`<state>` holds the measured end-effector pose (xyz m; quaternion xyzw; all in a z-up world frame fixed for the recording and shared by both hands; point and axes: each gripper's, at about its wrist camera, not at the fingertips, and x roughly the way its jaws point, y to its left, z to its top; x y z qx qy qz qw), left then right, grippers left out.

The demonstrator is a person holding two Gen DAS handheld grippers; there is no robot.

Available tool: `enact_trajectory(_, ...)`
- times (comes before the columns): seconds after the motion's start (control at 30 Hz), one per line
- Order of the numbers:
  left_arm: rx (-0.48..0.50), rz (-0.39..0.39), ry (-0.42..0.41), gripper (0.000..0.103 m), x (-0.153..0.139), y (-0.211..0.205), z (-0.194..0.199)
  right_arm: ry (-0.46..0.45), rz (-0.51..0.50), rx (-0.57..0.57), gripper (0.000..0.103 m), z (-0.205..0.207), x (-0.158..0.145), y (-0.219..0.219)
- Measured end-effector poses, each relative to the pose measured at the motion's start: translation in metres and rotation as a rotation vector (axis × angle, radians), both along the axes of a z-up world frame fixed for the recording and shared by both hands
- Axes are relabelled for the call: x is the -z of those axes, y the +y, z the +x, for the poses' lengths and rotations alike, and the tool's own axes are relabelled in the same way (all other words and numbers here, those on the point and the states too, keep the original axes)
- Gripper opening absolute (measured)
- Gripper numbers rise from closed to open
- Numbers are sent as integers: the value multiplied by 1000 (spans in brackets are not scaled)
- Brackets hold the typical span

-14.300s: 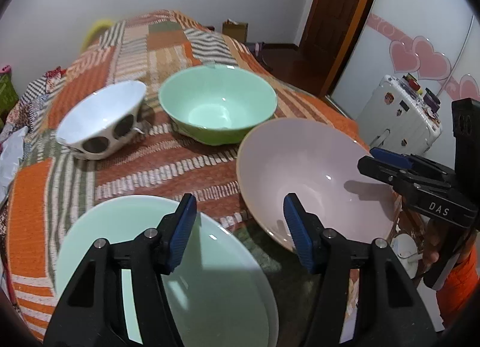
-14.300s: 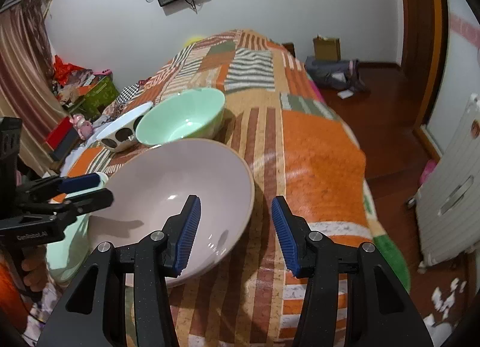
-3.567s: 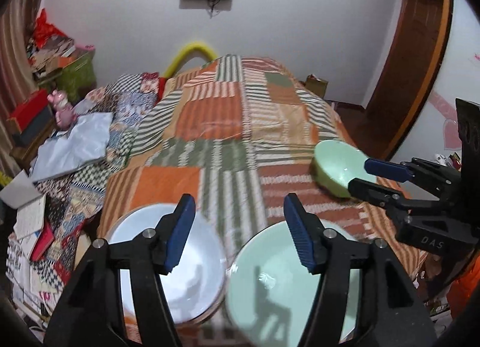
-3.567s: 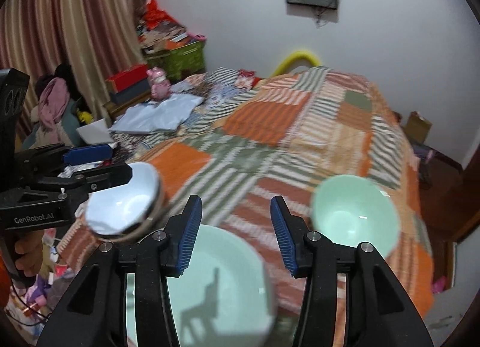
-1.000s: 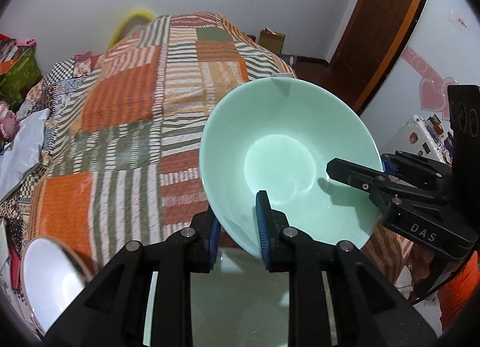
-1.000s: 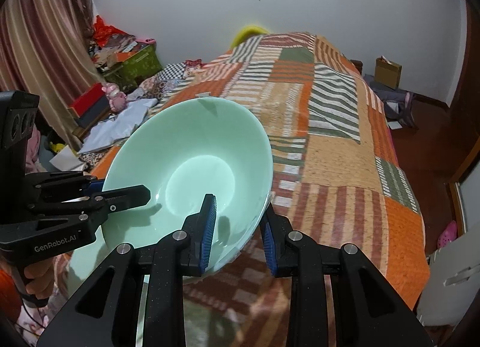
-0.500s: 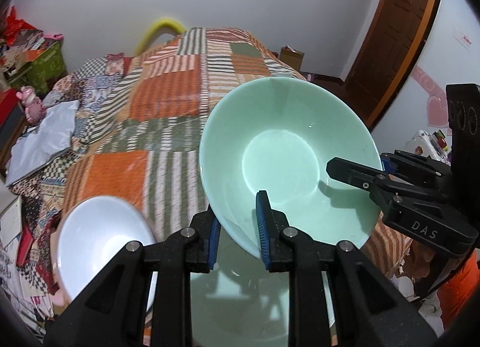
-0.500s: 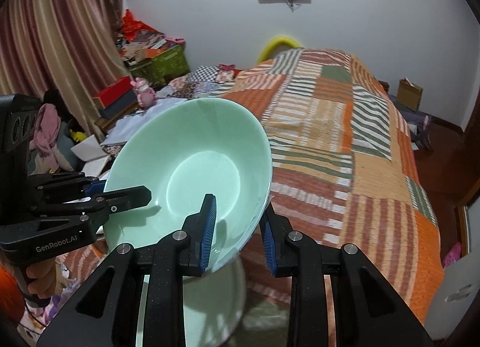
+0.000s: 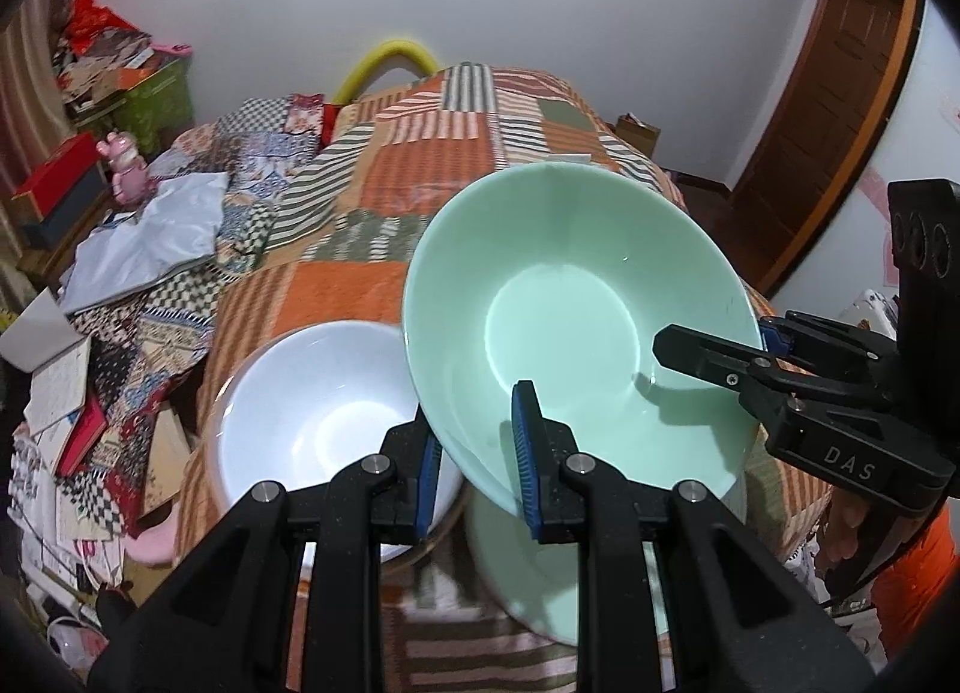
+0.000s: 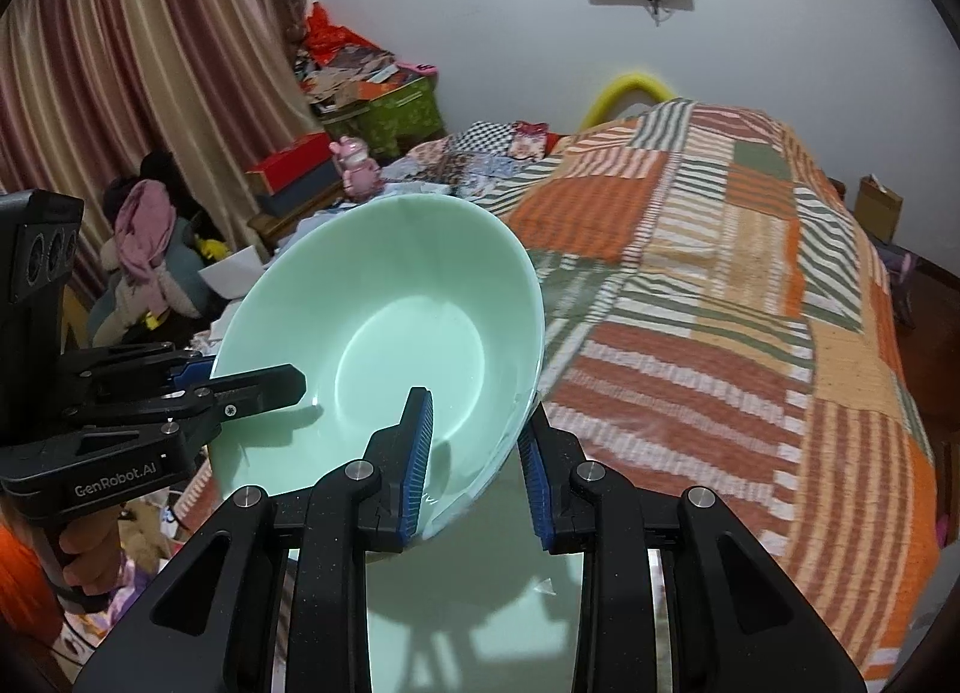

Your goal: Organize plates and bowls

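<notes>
Pinching green bowl (image 9: 576,327) rim, left gripper (image 9: 474,465), right gripper (image 10: 474,453), above white bowl (image 9: 318,417)

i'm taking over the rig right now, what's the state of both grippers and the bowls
Left hand-held gripper: shut on the near rim of the green bowl.
Right hand-held gripper: shut on the opposite rim of that bowl, which is lifted and tilted.
Below it: a pale green plate at the bed's near edge. White bowl beside it, nested in another dish.
Done: white bowl nested.
Left: probably lower the green bowl onto the plate, then release.
</notes>
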<state>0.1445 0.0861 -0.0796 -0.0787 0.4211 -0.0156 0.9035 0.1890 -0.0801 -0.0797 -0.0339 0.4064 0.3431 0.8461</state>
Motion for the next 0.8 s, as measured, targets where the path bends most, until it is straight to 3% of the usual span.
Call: enact_trajectory(0.8, -142, -33, 62, 22, 39, 86, -33, 99, -19, -126, 26, -13, 31, 88)
